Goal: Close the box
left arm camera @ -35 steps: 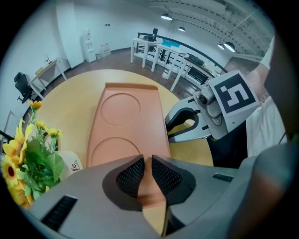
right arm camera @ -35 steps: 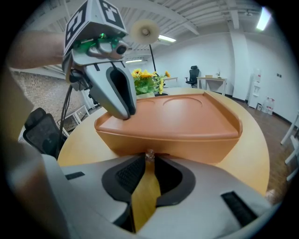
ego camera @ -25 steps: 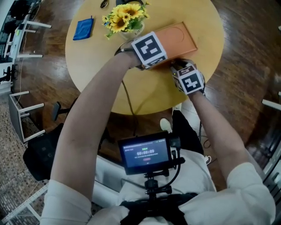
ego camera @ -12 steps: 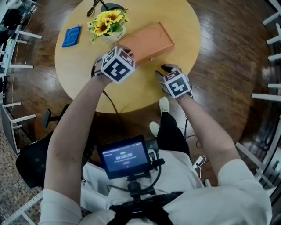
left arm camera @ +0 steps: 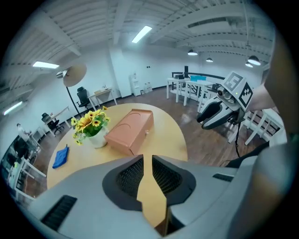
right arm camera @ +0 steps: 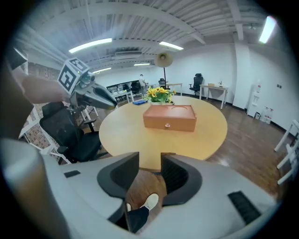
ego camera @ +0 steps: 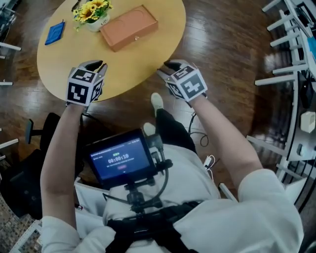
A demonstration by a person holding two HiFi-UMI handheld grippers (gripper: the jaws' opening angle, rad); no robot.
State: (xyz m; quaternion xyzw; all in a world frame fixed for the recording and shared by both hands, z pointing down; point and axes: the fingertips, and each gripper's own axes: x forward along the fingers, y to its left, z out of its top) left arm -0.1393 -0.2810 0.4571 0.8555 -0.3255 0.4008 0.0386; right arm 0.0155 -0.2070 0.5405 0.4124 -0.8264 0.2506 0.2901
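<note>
Left hand-held gripper (ego camera: 94, 64) and right (ego camera: 171, 64) now off box (ego camera: 129, 26) beside sunflowers (ego camera: 92, 10)

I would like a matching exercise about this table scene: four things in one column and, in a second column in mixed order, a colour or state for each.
Things:
1. box
2. cloth
3. sunflowers
4. left gripper

Colours or states:
a. yellow, beside the box
b. jaws together, nothing between them
c. orange-brown, lid down
d. blue, lying flat on the table

Pairs: 1-c, 2-d, 3-a, 4-b
</note>
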